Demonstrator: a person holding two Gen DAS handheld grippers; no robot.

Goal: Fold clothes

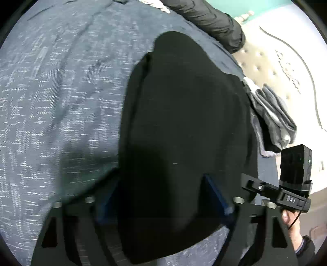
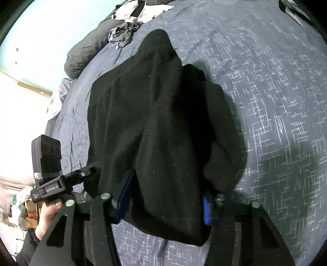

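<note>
Both grippers hold one black garment [image 2: 155,114], probably a fleece or knit top, lifted over a bed covered in a blue-grey patterned bedspread [image 1: 61,98]. The left gripper [image 1: 163,196] has its jaws clamped on the cloth, which drapes down between the blue pads; the right gripper [image 2: 165,200] is likewise clamped on a bunched edge. The step in hand looks like carrying or spreading the garment before a fold. The next move calls for lowering it flat onto the bedspread with the two held points kept apart so the fabric lies smooth.

The left wrist view shows the garment as a smooth dark sheet, plus a grey folded item [image 1: 271,114] and a pale tufted headboard [image 1: 276,67] beyond. The right wrist view shows the cloth doubled and rumpled on one side, and a heap of unfolded clothes [image 2: 132,18] at the far edge of the bed, though what they are is hard to tell.
</note>
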